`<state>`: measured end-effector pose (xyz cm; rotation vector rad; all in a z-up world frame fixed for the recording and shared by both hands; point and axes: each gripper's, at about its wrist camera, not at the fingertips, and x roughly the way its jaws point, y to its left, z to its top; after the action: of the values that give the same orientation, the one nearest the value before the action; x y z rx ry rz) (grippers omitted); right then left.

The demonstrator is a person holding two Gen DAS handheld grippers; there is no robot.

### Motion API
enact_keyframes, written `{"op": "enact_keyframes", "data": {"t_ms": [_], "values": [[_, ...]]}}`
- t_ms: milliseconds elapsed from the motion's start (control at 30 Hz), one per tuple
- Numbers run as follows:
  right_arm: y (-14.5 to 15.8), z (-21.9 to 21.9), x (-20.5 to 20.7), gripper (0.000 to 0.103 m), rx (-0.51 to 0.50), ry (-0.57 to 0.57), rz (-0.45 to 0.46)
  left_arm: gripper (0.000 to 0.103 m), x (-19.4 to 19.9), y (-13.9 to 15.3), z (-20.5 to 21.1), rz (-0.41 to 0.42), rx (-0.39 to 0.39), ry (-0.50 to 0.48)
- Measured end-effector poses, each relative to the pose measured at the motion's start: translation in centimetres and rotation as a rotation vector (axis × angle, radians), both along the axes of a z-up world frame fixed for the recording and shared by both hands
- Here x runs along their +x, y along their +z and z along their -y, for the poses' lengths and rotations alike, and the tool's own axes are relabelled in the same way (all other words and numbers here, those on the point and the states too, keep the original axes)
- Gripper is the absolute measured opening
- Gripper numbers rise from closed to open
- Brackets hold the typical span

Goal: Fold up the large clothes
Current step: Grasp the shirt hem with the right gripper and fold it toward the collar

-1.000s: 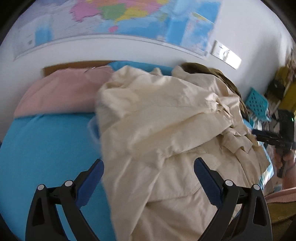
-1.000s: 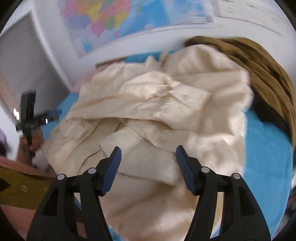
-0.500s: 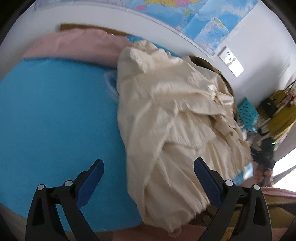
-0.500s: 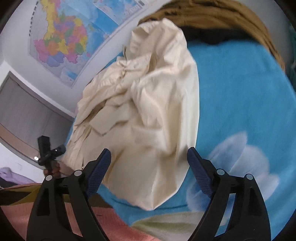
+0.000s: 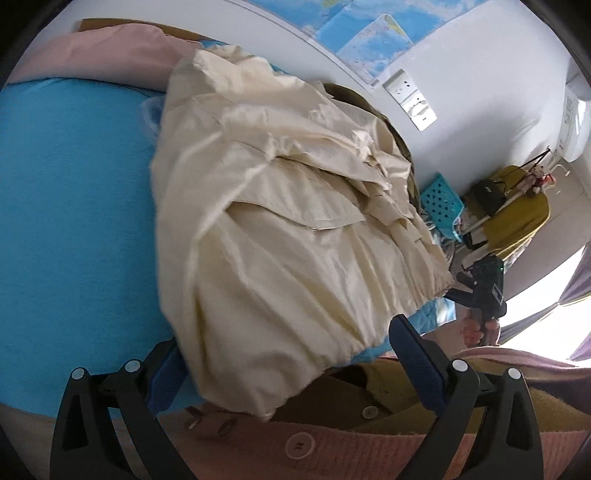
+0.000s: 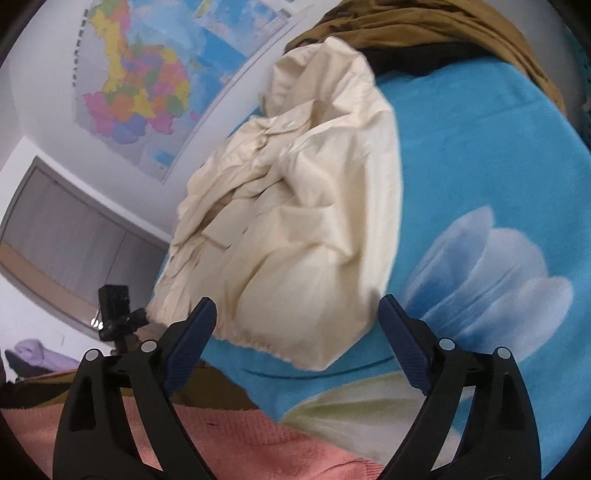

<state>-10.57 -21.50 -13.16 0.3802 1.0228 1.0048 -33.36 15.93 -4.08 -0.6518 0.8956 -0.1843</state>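
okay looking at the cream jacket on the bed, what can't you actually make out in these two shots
- Cream jacket: sleeves and collar lost in its own crumpled folds, both wrist views.
- Brown garment: cut off by the right view's top edge.
- Bedsheet beneath the jacket: covered.
- Map lettering: too small.

jacket (image 5: 280, 229): your cream cloth, creased, faint sheen
blanket (image 6: 480, 155): blue, matt, fuzzy
pads (image 6: 192, 343): ribbed blue
map (image 6: 140, 85): glossy paper
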Motion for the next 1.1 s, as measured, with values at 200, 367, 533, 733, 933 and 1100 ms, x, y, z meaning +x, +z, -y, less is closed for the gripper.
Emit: {"op": "enact_keyframes", "data": {"t_ms": [200, 367, 533, 733, 933, 1100], "values": [[-0.1, -3.4, -0.3, 0.075, -0.006, 0.065, 0.053, 0.096, 1.0, -0.3, 0.9, 0.02, -0.034, 0.009], [-1.1, -3.8, 0.6, 0.027, 0.104, 0.063, -0.011, 0.042, 1.4, -0.3, 0.3, -0.004, -0.053, 0.109], [2.2, -2.4, -1.4, 0.019, 0.232, 0.074, 0.073, 0.022, 1.0, 1.7, 0.3, 0.037, -0.036, 0.124], [2.2, -2.0, -2.5, 0.06, 0.172, 0.119, 0.074, 0.034, 0.4, 1.8, -0.6, 0.043, -0.077, 0.106], [-1.1, -0.4, -1.7, 0.069, 0.102, 0.061, -0.005, 0.061, 0.4, -1.2, -1.6, -0.017, -0.147, 0.099], [-0.7, -2.1, -1.9, 0.065, 0.092, 0.1, 0.032, 0.09, 1.2, -0.6, -0.3, 0.018, -0.134, 0.031]]}}
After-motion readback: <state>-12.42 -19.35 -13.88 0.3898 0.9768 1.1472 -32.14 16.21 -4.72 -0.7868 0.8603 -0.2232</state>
